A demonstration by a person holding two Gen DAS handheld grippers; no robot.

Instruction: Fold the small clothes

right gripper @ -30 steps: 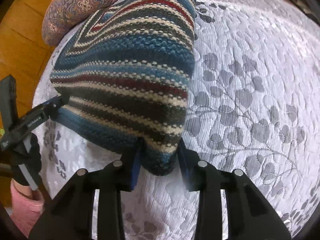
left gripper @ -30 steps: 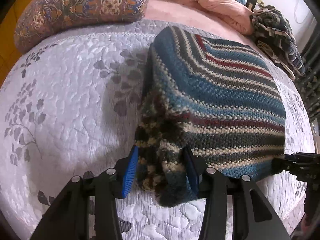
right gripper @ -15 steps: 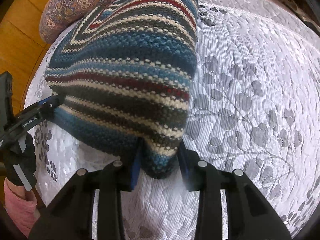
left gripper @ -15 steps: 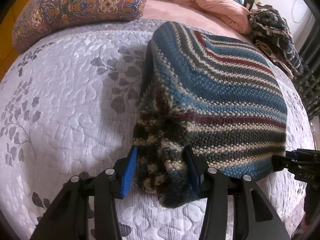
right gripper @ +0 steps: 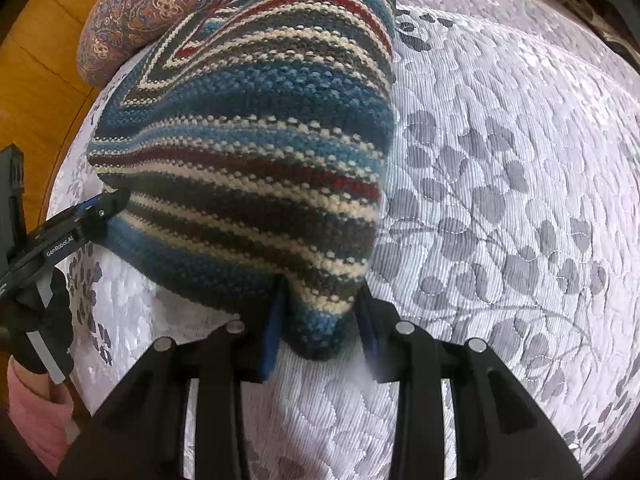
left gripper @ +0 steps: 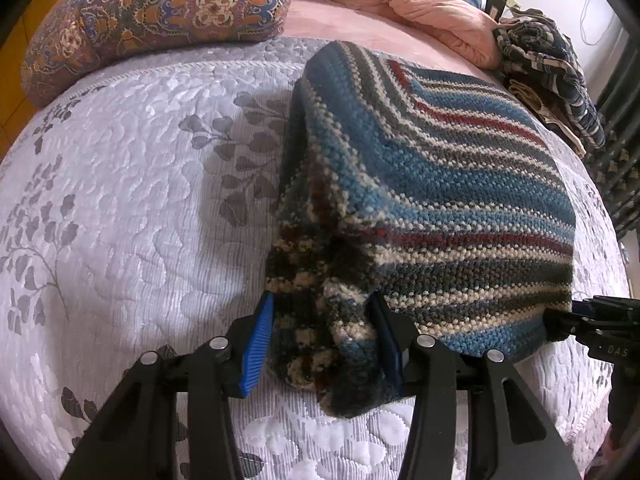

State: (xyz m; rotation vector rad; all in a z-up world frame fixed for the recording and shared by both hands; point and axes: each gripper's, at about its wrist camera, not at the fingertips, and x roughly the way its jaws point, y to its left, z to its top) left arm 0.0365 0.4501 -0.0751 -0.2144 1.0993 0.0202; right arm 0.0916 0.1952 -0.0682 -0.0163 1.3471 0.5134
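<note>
striped knit garment lies mid-frame on the quilted bed. our left gripper clamps its lower-left corner, our right gripper its lower-right corner. "genrobot.ai" reads at left on the left gripper.

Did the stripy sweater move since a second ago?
Yes, a little. In the right wrist view the sweater has spread left, toward the wooden floor, still pinched by both grippers, left and right.
</note>
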